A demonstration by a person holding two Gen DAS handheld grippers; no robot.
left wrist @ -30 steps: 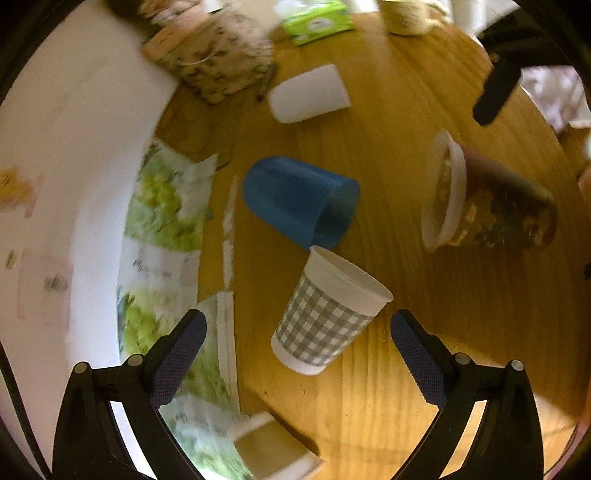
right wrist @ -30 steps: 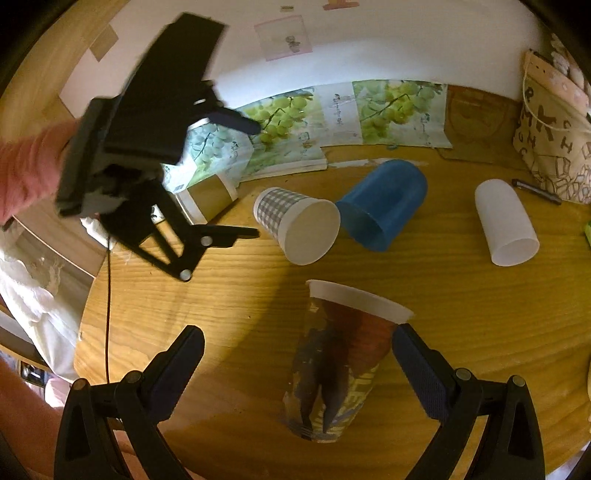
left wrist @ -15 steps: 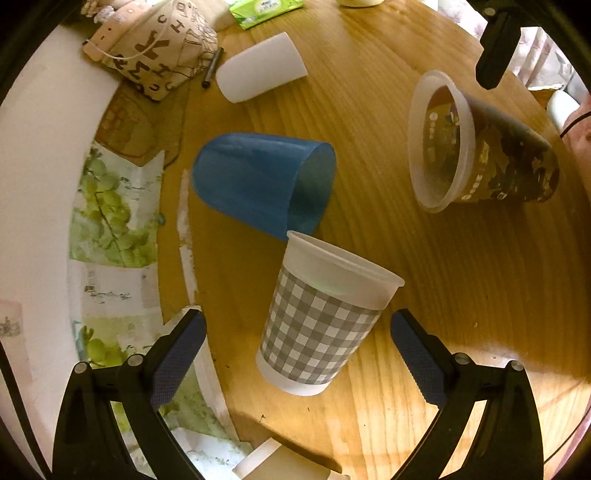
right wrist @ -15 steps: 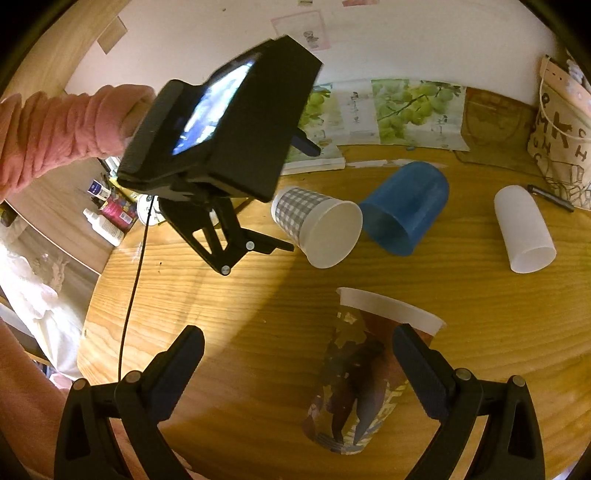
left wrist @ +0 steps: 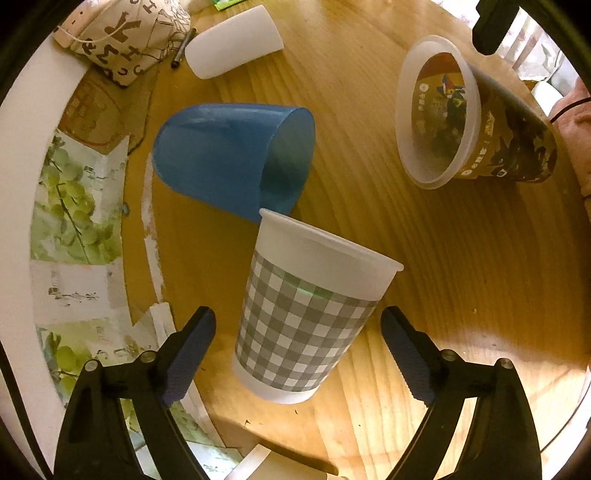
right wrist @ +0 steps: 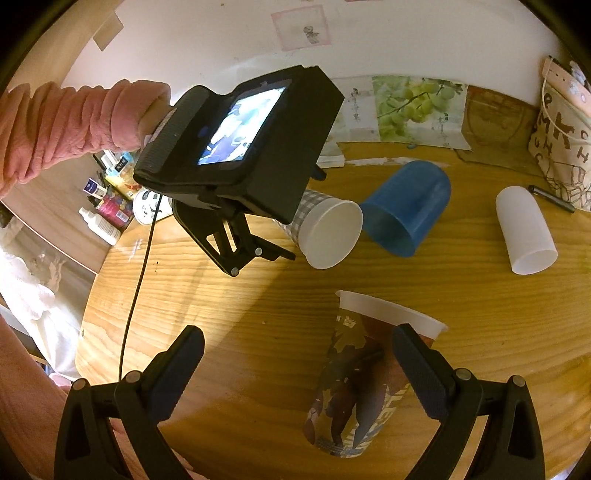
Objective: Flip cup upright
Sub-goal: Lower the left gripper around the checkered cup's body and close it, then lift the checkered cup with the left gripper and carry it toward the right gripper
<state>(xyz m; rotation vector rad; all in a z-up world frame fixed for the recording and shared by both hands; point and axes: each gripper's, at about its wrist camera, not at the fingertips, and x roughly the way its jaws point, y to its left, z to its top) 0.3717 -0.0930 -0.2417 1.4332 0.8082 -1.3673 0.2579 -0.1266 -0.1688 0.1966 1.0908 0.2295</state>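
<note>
A grey-checked white cup [left wrist: 306, 317] lies on its side on the round wooden table [left wrist: 461, 258], rim pointing away. My left gripper [left wrist: 299, 354] is open, its fingers on either side of the cup's base end without touching it. In the right wrist view the same cup [right wrist: 325, 229] shows beside the left gripper's body. A blue cup [left wrist: 229, 158] lies on its side just beyond it. A brown printed cup [right wrist: 362, 384] lies on its side between the fingers of my open right gripper [right wrist: 295, 373], nearer the right finger.
A white cup [left wrist: 232, 40] lies on its side further back, by a pen [left wrist: 183, 48] and a lettered pouch [left wrist: 125, 33]. Grape-printed paper [left wrist: 74, 221] lies along the table's edge by the wall. Small bottles [right wrist: 107, 210] stand on a lower surface past the table edge.
My left gripper has moved in toward the checked cup, which now sits between its fingers. My right gripper has moved closer to the brown printed cup.
</note>
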